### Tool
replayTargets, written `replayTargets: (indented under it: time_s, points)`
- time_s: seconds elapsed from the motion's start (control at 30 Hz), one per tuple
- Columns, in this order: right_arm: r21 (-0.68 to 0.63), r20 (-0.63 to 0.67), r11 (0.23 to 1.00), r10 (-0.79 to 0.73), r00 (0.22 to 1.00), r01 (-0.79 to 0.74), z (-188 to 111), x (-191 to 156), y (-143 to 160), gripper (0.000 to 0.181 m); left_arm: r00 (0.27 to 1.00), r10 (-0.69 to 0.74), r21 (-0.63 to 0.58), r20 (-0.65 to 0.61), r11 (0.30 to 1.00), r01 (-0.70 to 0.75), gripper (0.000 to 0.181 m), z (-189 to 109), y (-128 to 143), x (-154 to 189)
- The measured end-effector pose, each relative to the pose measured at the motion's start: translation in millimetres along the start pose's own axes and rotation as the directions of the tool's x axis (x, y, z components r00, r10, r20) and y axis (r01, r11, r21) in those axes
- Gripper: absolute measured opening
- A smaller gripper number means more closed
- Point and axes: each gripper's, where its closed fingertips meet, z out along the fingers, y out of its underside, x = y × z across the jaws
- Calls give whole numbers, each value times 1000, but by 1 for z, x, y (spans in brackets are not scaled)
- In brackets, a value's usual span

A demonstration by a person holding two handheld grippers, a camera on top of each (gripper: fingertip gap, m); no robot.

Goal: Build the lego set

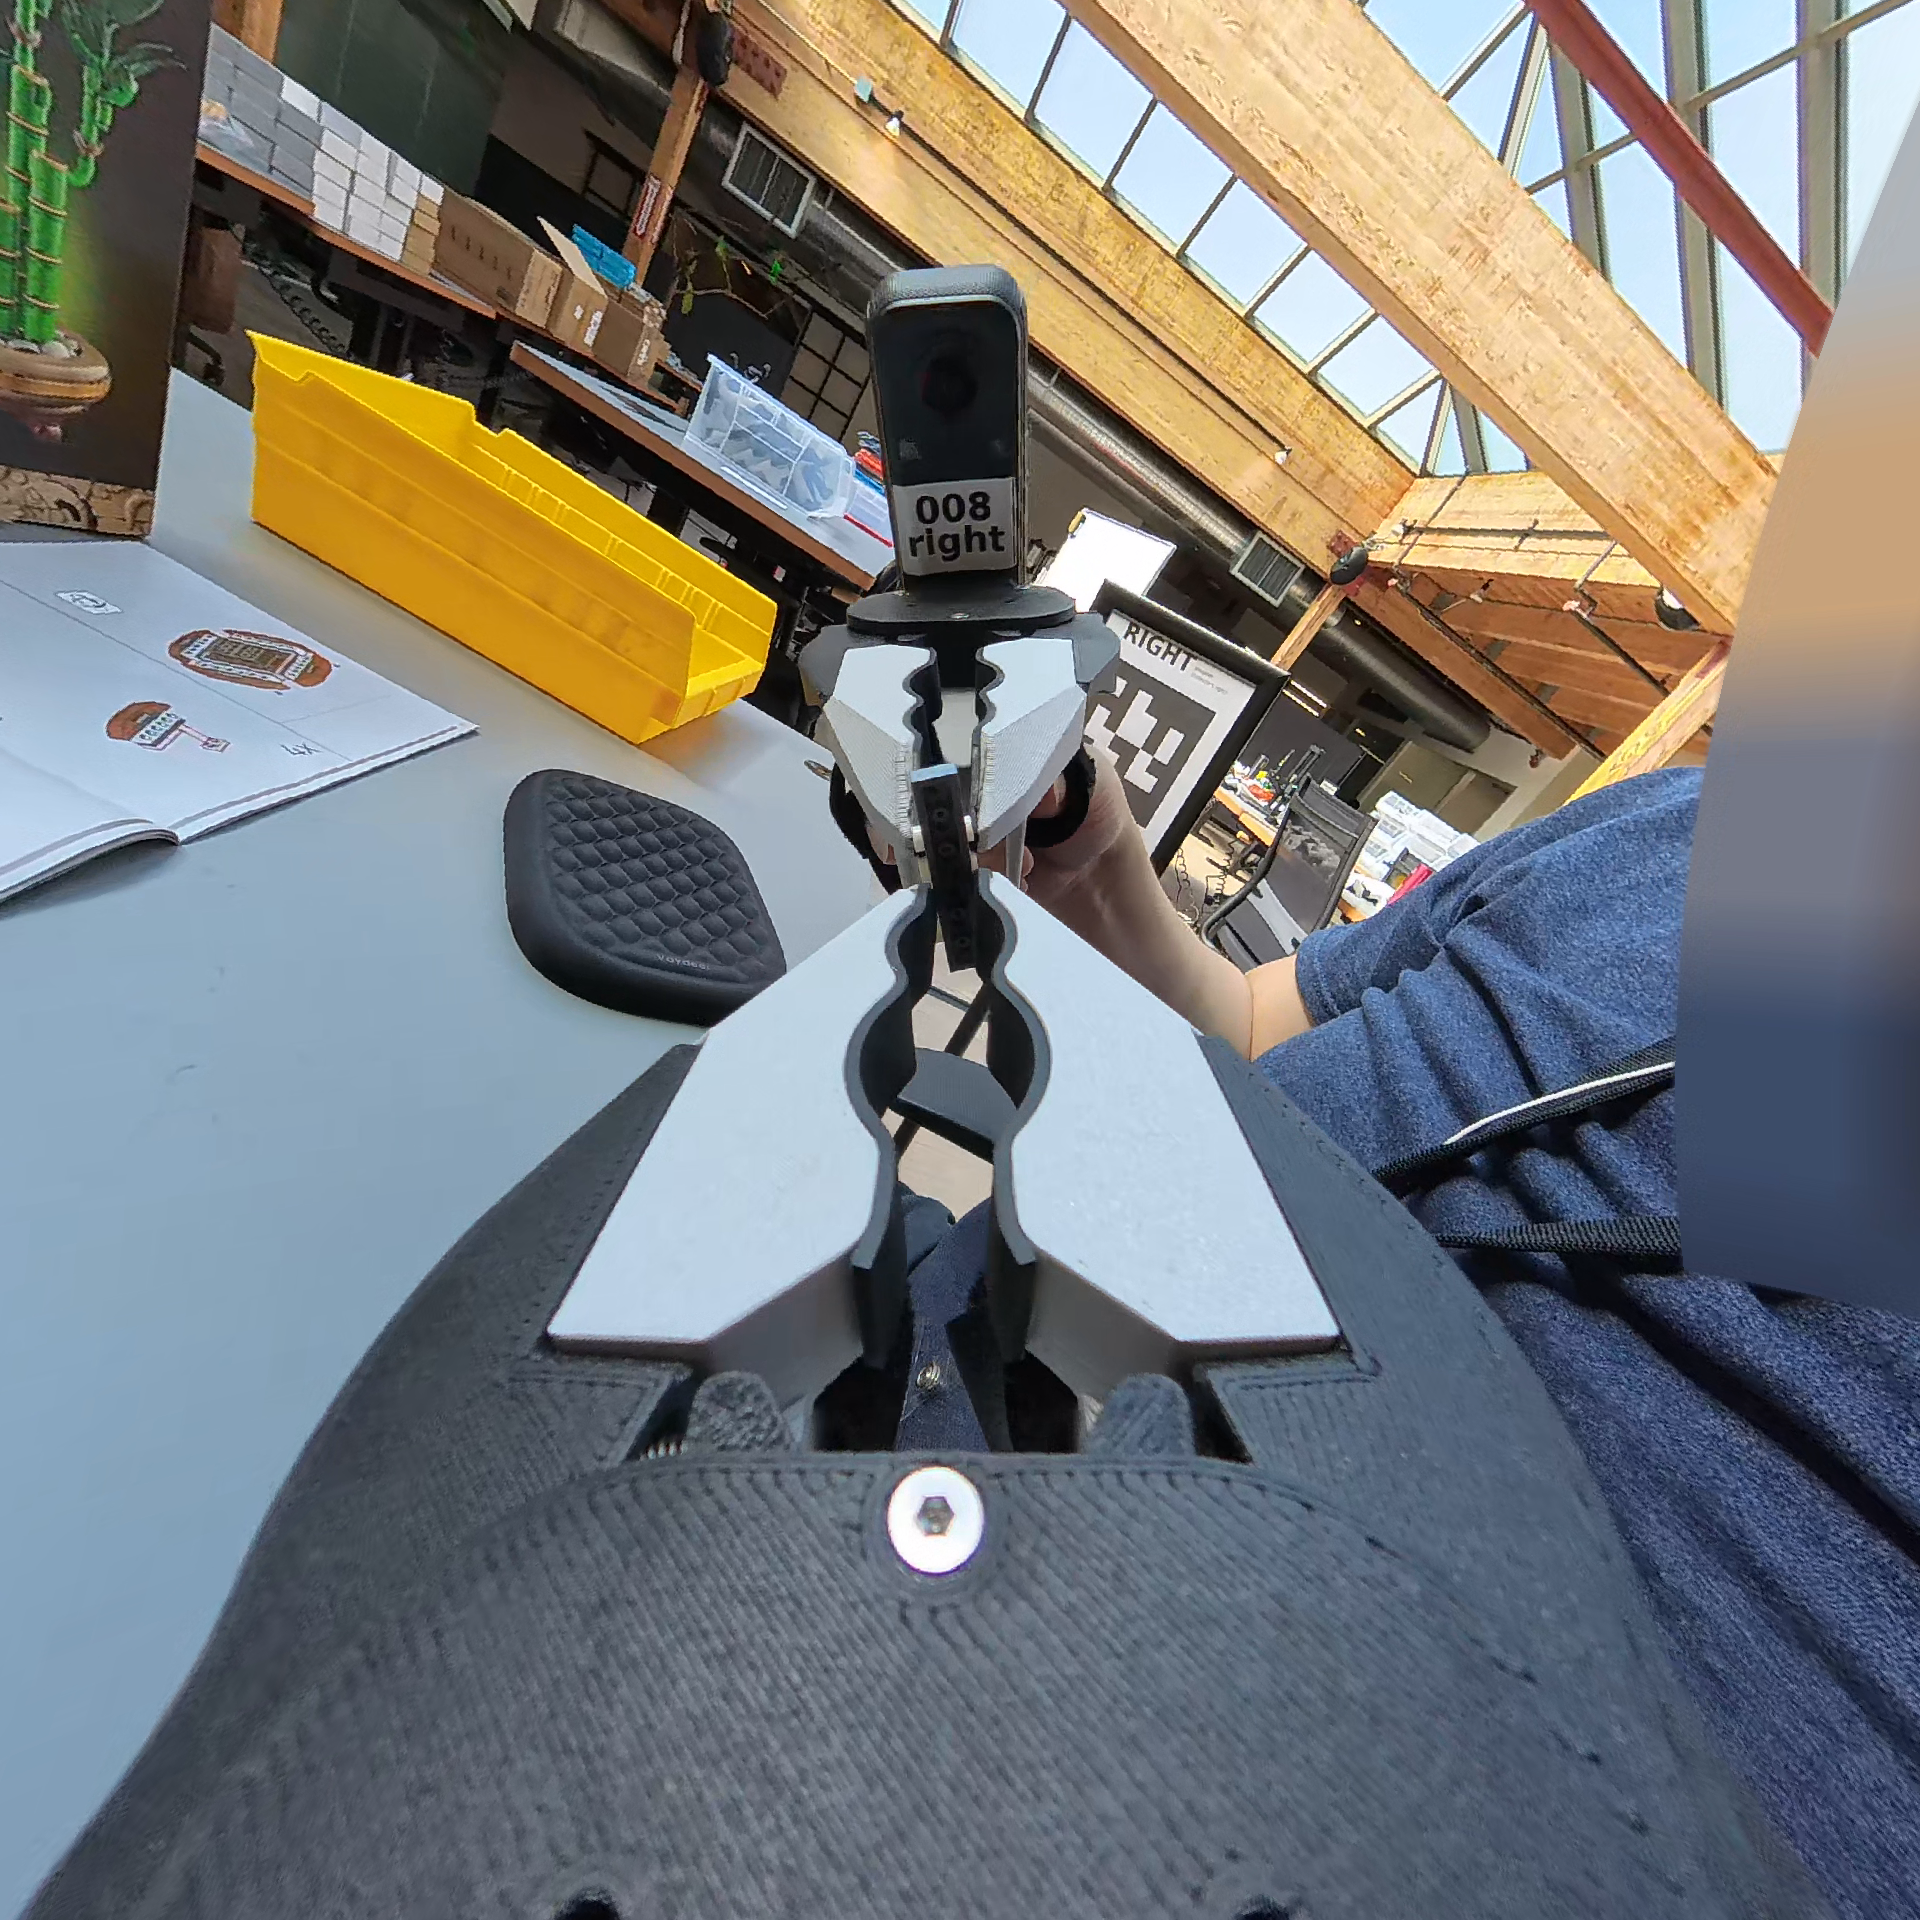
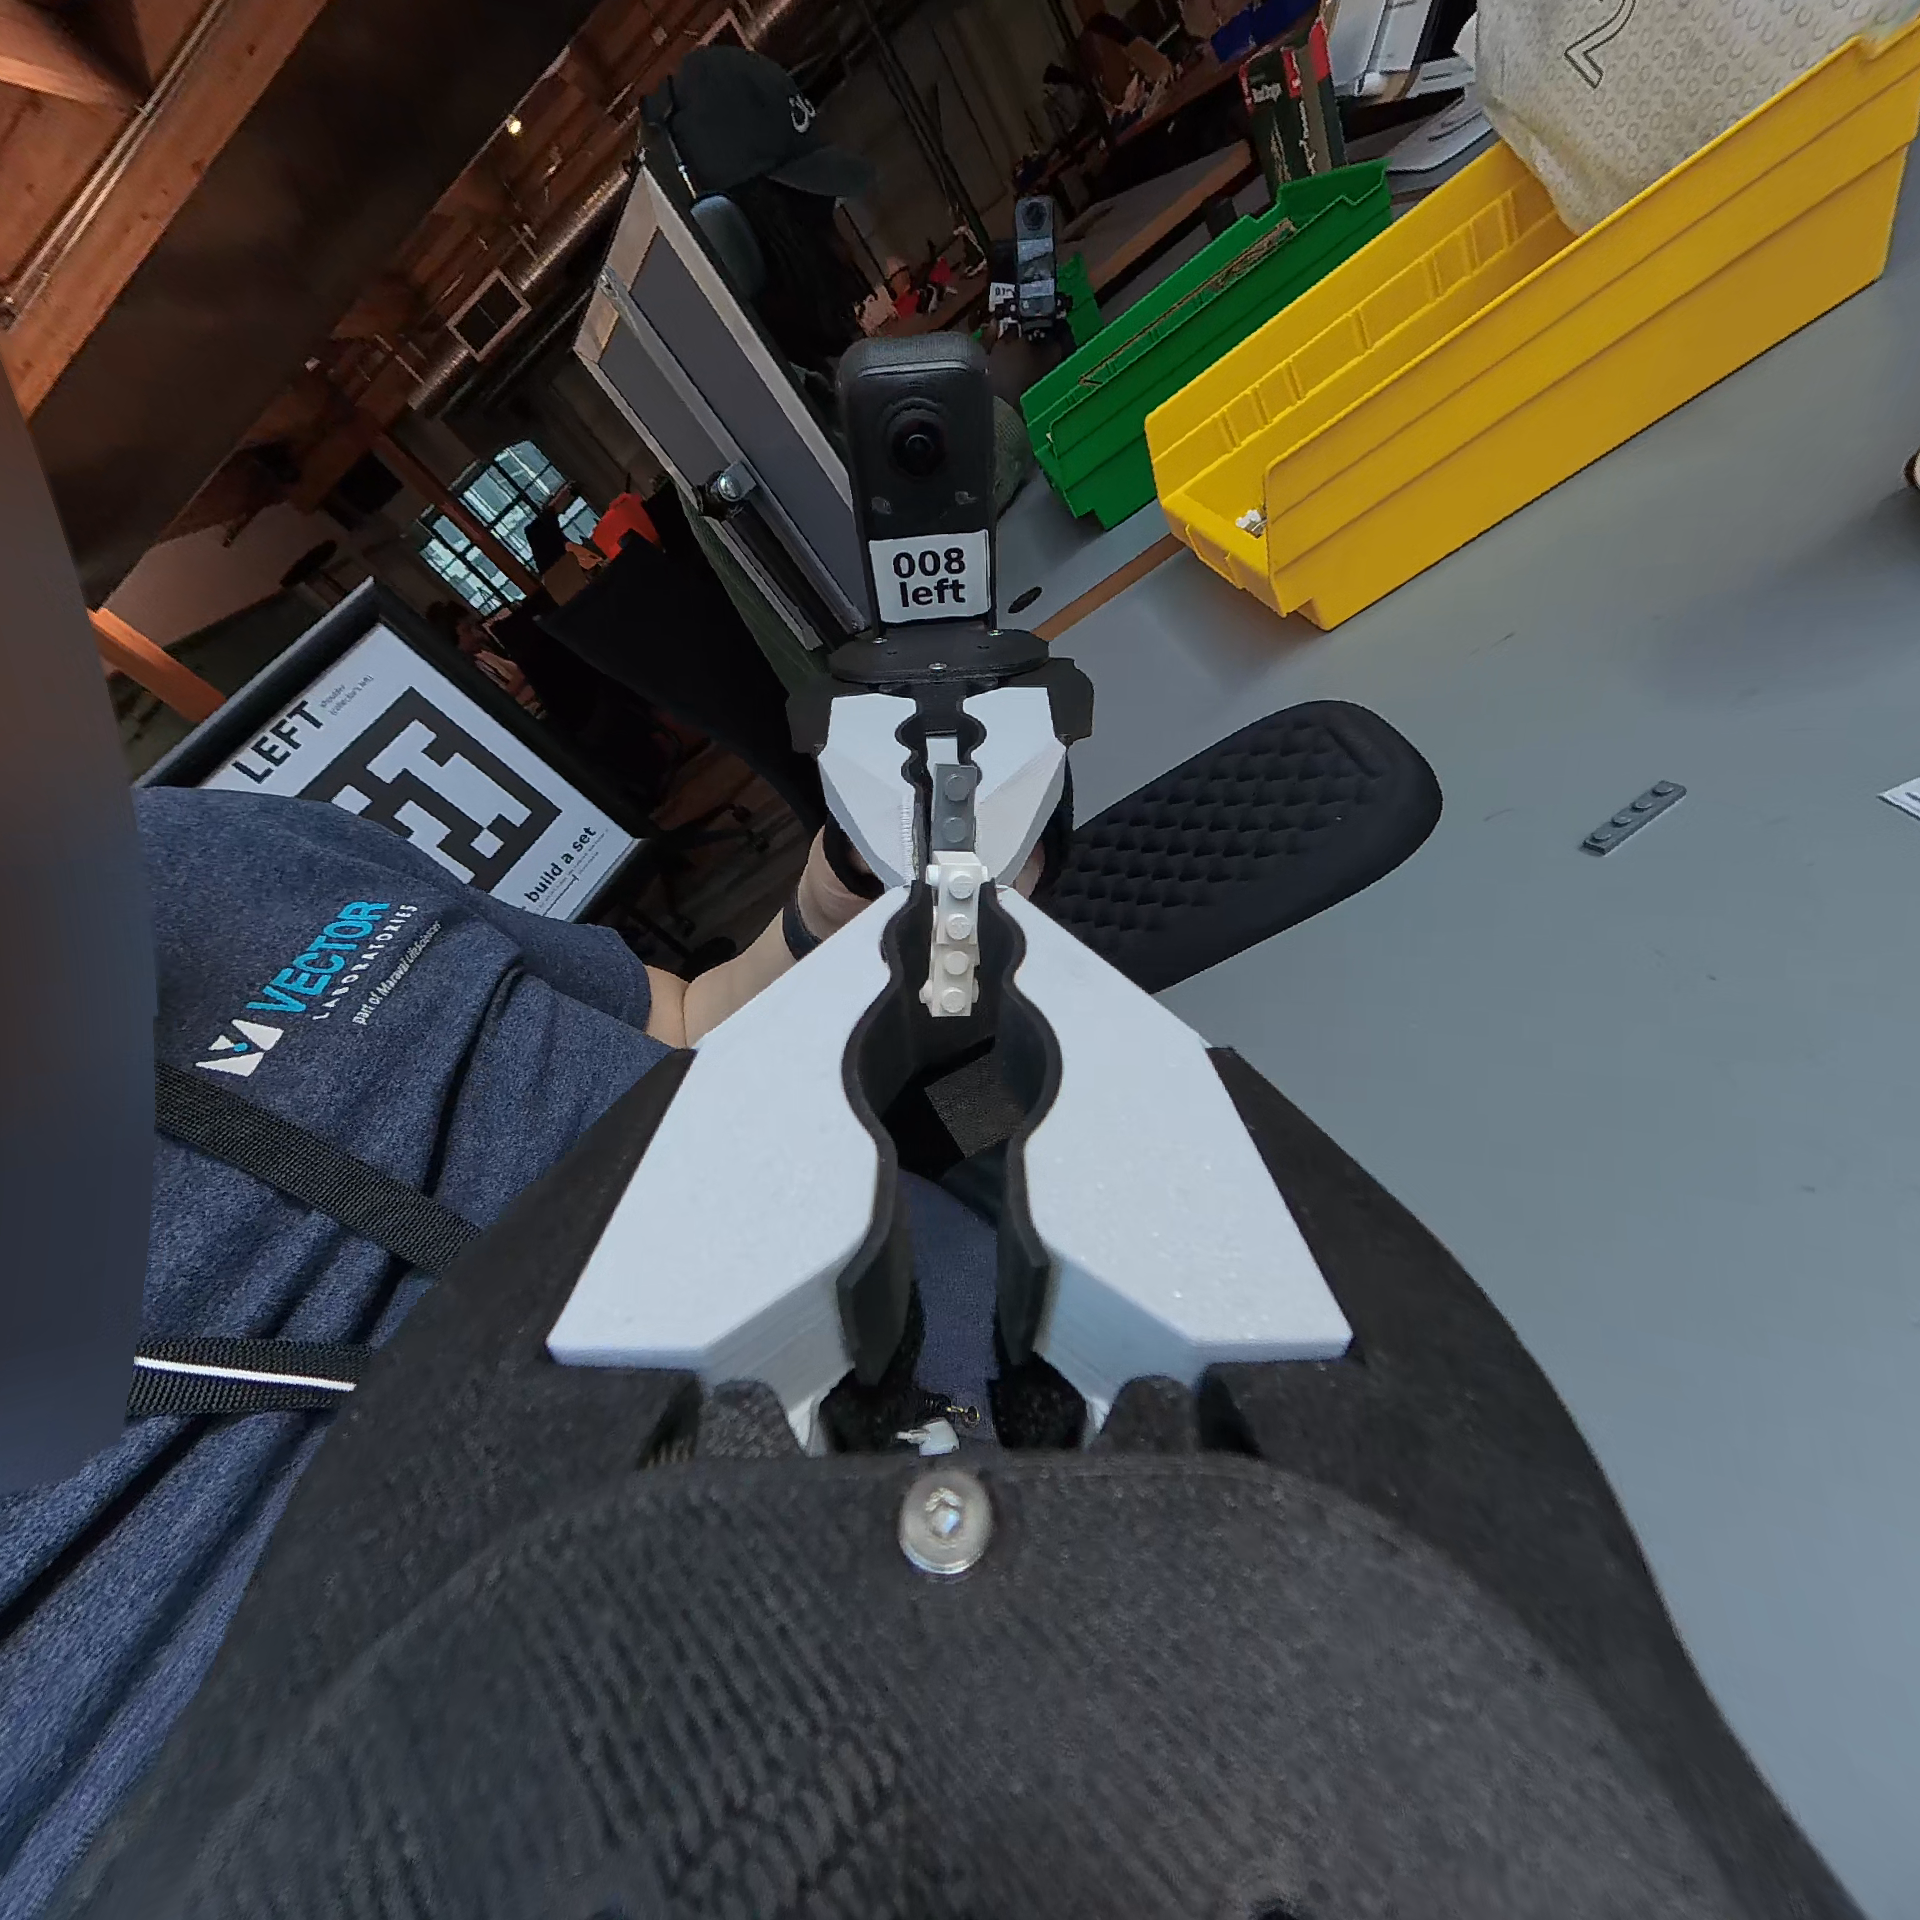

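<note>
My two grippers face each other tip to tip above the table edge, with a short strip of lego plates between them. In the right wrist view, my right gripper (image 2: 951,899) is shut on a white studded plate (image 2: 954,951). Opposite it, the left gripper (image 2: 951,831) is shut on a grey plate (image 2: 953,805) that meets the white one end to end. In the left wrist view, my left gripper (image 1: 951,904) and the right gripper (image 1: 940,831) hold the strip (image 1: 951,862), which looks dark from below. Whether the plates are pressed together is hidden.
A loose grey plate (image 2: 1633,818) lies on the grey table (image 1: 260,1143). A black padded rest (image 1: 639,894) lies near the edge. A yellow bin (image 1: 499,540), a green bin (image 2: 1195,343), an open instruction booklet (image 1: 156,707) and the set's box (image 1: 83,260) stand farther back. A person's blue shirt (image 2: 364,1091) is close. Left and right tips are no more than a few centimetres apart.
</note>
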Motion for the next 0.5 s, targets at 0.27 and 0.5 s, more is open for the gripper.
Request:
replayTargets:
  time_s: [0.27, 0.5]
  points:
    - [-11, 42, 1000, 11, 999, -11, -1, -1, 4, 7, 1000, 3, -22, -23, 1000, -4, 5, 1, 3, 2]
    - [-23, 39, 1000, 12, 999, -11, 0, 1, 7, 7, 1000, -2, -36, -24, 999, 1, 4, 1, 6, 1]
